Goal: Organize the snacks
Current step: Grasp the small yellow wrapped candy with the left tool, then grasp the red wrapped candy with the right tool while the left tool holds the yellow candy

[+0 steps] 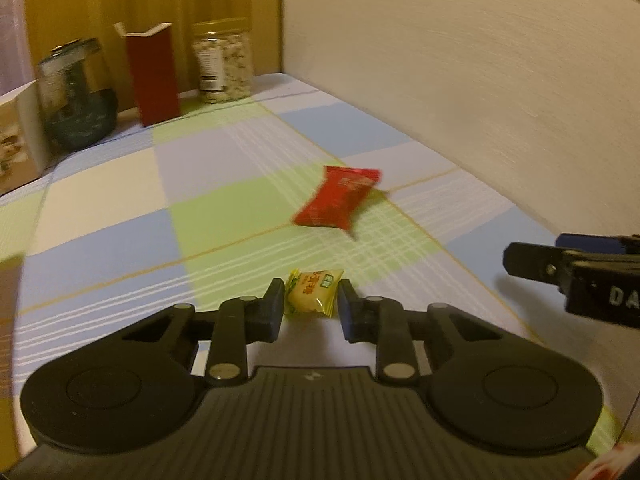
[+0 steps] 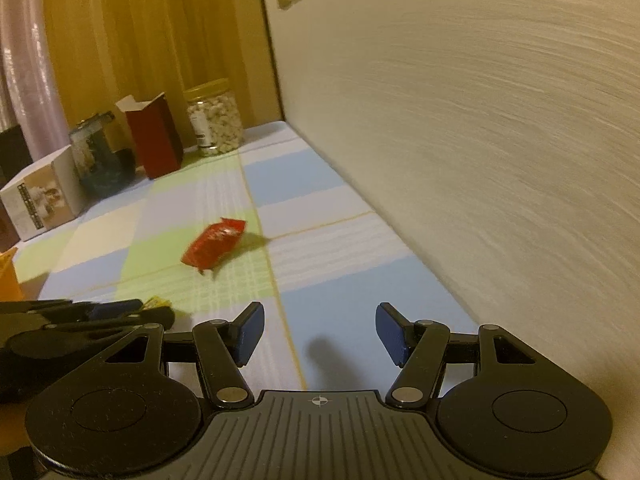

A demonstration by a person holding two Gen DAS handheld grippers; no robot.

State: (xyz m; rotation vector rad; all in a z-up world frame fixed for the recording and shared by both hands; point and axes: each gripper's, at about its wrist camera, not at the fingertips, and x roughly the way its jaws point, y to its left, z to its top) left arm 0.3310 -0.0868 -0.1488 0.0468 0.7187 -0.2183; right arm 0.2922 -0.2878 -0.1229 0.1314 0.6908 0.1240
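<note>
Your left gripper [image 1: 311,300] has its jaws clamped on the yellow candy [image 1: 313,291] on the checked cloth [image 1: 120,248], ready to lift. Your right gripper [image 2: 319,330] hangs with jaws apart and empty, so the red packet [image 2: 213,246] ahead looks like its job.

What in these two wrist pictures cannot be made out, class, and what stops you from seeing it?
- Yellow snack packet: right wrist view shows only a corner; the left gripper covers the rest.
- Red snack packet: its print is blurred in both views.
- Right gripper: cut off by the frame edge in the left wrist view.
- Jar label: too small and blurred to read.
</note>
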